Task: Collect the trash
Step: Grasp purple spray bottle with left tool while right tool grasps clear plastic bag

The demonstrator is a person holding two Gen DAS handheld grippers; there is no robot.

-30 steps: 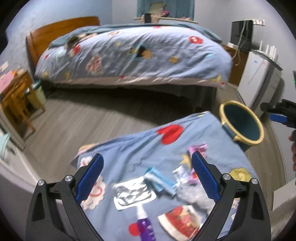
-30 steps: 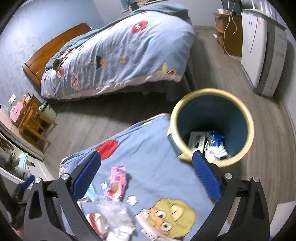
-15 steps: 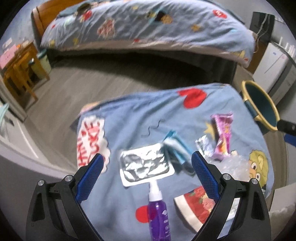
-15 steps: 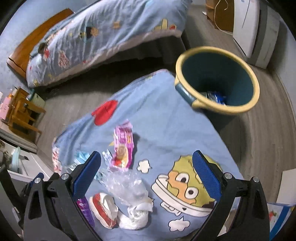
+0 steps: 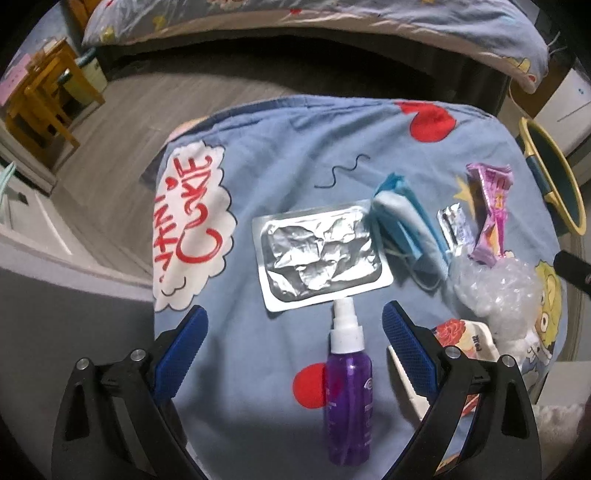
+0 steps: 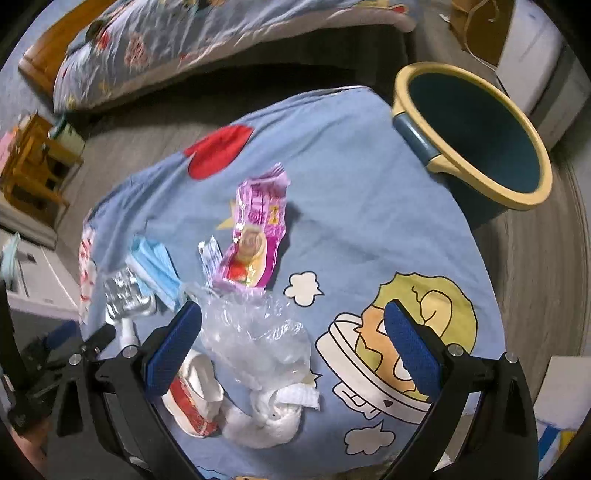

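Trash lies on a blue cartoon cloth [image 5: 295,147] [image 6: 351,166]. My left gripper [image 5: 294,334] is open, low over a purple spray bottle [image 5: 347,398] whose white cap sits between the fingers. Beyond it lie a silver foil pack [image 5: 321,254] [image 6: 123,295], a blue face mask [image 5: 406,218] [image 6: 155,269], a small foil wrapper [image 5: 452,225] [image 6: 208,258] and a pink snack wrapper [image 5: 491,206] [image 6: 258,236]. My right gripper [image 6: 293,338] is open above a clear plastic bag [image 6: 258,339] [image 5: 495,288], with crumpled white tissue [image 6: 273,413] and a red-white wrapper [image 6: 192,398] [image 5: 461,332] near it.
A blue bin with a yellow rim [image 6: 476,133] [image 5: 554,177] stands at the cloth's far right corner. A bed [image 6: 184,40] [image 5: 332,22] lies beyond a strip of grey wood floor. A wooden chair [image 5: 37,99] is at the far left, a white appliance [image 6: 535,66] at the right.
Both grippers have tilted down and come closer to the cloth. The spray bottle now sits between my left fingers, and the plastic bag sits under my right gripper; the bin has slid to the upper right.
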